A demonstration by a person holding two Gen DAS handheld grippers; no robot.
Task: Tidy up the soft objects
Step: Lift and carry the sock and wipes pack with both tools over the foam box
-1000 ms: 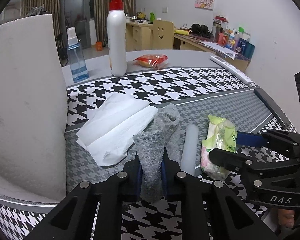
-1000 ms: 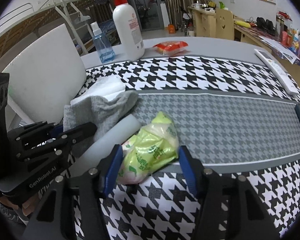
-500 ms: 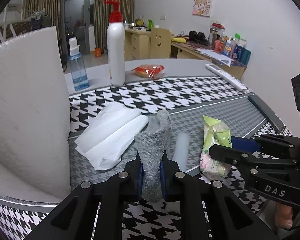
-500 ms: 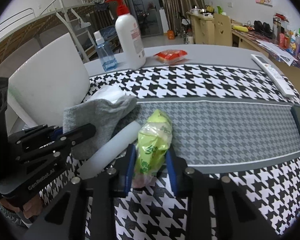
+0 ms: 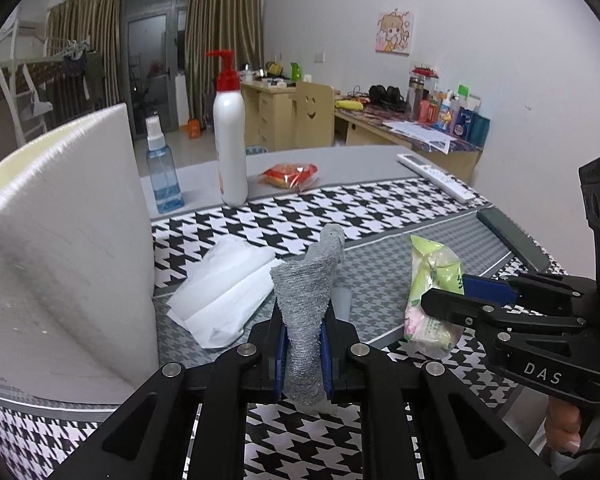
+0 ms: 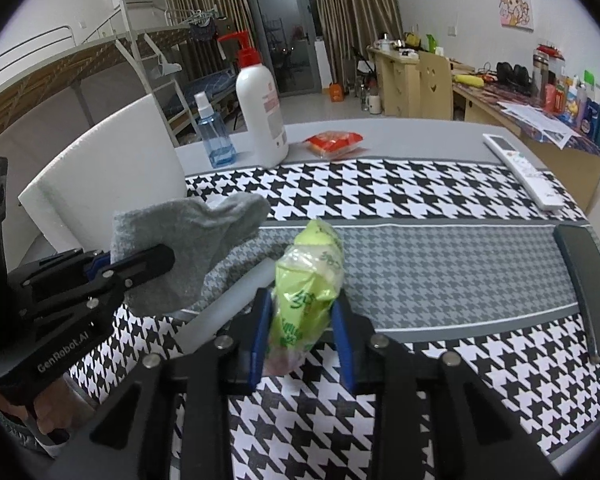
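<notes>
1. Left gripper (image 5: 303, 354): clenched on the grey sock (image 5: 308, 304); you hold it by one end, the free end standing up ahead of the pads, clear of the houndstooth cloth (image 5: 380, 204); soft, light, limp knit (it will flop and sag, so grip on bunched fabric, not a single edge).
2. Right gripper (image 6: 302, 344): grasping the green tissue pack (image 6: 306, 288) by its near end; the wrapper bulges between the blue pads (image 6: 259, 332); light, squashy, with a slick film (likely to slide if you hold only the crimped tip; stay on the full body).
3. White foam tube (image 6: 236, 296): lying on the cloth between both grippers; probably very light and springy.
4. Folded white tissue (image 5: 224, 284): flat beside the upright foam board (image 5: 64, 240); thin, easily torn.
</notes>
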